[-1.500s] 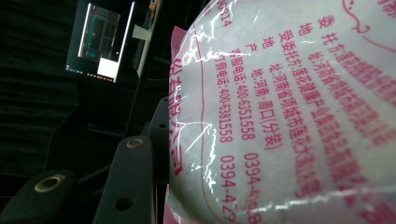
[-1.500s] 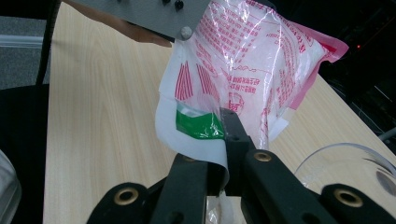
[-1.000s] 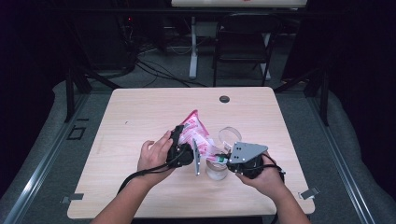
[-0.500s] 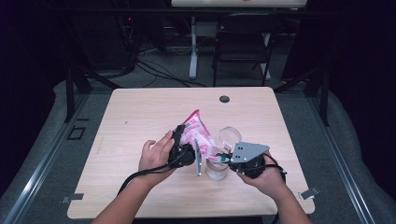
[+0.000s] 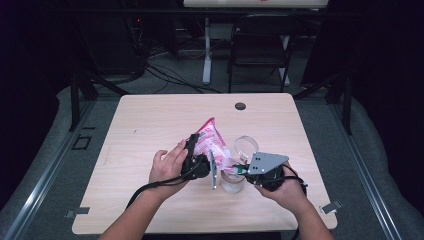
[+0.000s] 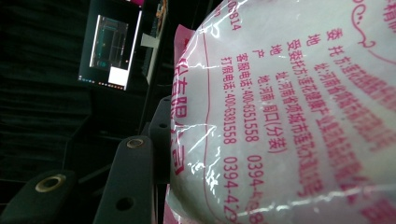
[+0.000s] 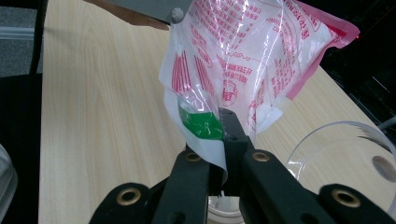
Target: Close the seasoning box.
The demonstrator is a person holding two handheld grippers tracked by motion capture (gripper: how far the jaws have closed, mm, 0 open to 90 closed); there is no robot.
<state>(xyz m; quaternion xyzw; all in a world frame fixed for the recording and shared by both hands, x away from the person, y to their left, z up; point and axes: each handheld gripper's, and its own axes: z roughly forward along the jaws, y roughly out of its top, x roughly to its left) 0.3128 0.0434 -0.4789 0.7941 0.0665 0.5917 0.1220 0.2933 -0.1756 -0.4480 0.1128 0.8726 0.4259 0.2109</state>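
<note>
Pink bag (image 5: 210,141), gripped by both grippers, over table (image 5: 150,125)

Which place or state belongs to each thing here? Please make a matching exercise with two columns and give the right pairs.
Things:
1. bag
2. right tongs
3. clear lid
4. jar

Places or states:
A. lying on the table behind the jar
B. shut on a corner of the bag
C. held up, tilted, between both tongs
D. standing on the table below the bag

Pairs: 1-C, 2-B, 3-A, 4-D
</note>
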